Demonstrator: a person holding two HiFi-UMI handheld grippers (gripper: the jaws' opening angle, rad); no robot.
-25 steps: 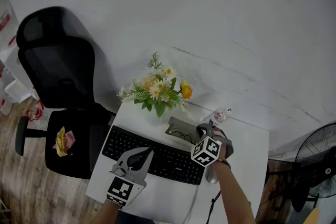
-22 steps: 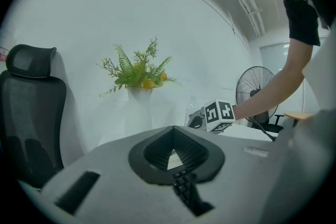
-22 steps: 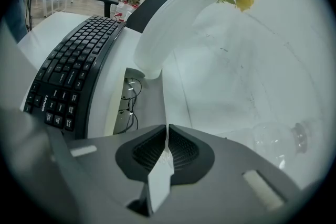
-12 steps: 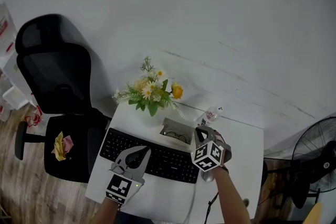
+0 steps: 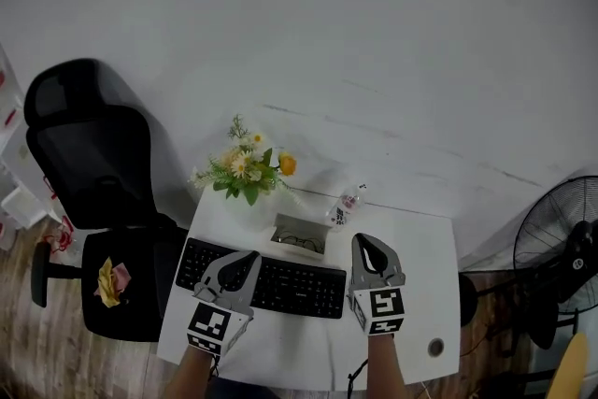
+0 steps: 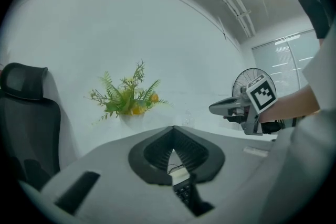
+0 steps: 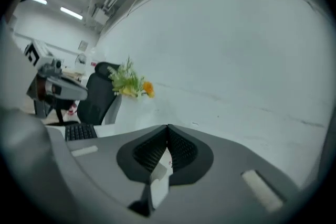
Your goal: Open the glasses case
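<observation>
Head view alone takes in the white desk point(image 5: 420, 290) against a white wall, black office chair point(image 5: 84, 154) at left, fan point(image 5: 561, 248) at right; the gripper views add ceiling strip lights. On the desk — black keyboard point(image 5: 262, 280), flowers point(image 5: 243, 173), then the grey glasses case point(image 5: 301, 234) lying open just behind the keyboard, spectacles visible inside; the clear bottle point(image 5: 346, 204) near it bears a pink label, print too small to read. Left gripper point(image 6: 172, 131) and right gripper point(image 7: 168, 129) hang above the desk's near half, clear of the case — both claws pressed together on nothing.

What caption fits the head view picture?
Left tongs and right tongs hover shut above the desk, glasses case behind keyboard.
</observation>
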